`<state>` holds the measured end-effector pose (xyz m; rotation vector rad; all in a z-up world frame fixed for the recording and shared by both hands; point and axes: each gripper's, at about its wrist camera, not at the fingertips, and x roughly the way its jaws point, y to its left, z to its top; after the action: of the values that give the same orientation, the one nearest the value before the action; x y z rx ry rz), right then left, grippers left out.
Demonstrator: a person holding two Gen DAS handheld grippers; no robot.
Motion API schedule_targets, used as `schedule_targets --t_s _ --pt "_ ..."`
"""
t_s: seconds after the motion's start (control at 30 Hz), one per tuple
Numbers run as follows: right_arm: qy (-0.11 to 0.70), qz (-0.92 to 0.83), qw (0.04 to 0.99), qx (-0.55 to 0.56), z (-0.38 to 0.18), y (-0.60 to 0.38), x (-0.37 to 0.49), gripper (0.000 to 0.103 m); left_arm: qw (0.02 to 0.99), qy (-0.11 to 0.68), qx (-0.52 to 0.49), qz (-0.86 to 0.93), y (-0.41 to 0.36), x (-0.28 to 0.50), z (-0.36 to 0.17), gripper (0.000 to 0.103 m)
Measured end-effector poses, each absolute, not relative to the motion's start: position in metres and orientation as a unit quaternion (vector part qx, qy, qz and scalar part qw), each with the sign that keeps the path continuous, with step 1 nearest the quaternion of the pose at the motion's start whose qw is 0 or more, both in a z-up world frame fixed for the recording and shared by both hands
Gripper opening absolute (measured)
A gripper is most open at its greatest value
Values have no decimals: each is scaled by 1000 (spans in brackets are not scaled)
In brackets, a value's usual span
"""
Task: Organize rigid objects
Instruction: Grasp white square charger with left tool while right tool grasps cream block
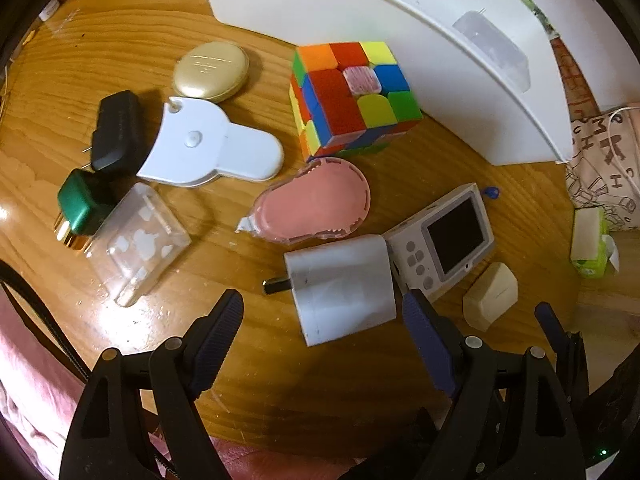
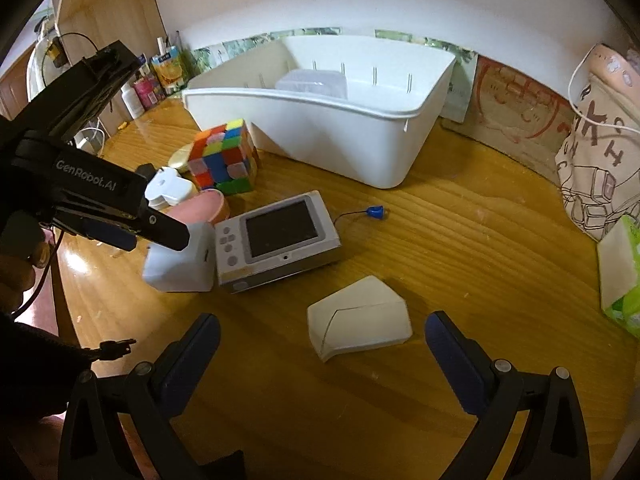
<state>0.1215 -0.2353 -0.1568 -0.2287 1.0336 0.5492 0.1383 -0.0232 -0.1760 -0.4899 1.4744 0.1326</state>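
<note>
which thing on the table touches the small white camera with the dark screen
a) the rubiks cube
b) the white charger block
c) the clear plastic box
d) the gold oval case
b: the white charger block lies with its edge against the button end of the camera, while the rubiks cube, gold oval case and clear plastic box all sit apart from it.

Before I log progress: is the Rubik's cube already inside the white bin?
No, the Rubik's cube sits on the wooden table beside the white bin.
</note>
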Motion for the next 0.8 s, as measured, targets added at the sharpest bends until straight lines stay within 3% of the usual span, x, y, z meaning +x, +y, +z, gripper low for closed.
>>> schedule_targets --t_s 0.43,0.67,0.8 --pt "509 277 805 -127 -174 -230 141 102 684 689 -227 80 -38 152 -201 83" --pt "505 283 805 -128 -177 -230 145 91 679 694 -229 75 -49 155 -216 79" --pt "510 278 805 -123 -180 -231 148 90 683 690 -228 73 -56 151 -223 78"
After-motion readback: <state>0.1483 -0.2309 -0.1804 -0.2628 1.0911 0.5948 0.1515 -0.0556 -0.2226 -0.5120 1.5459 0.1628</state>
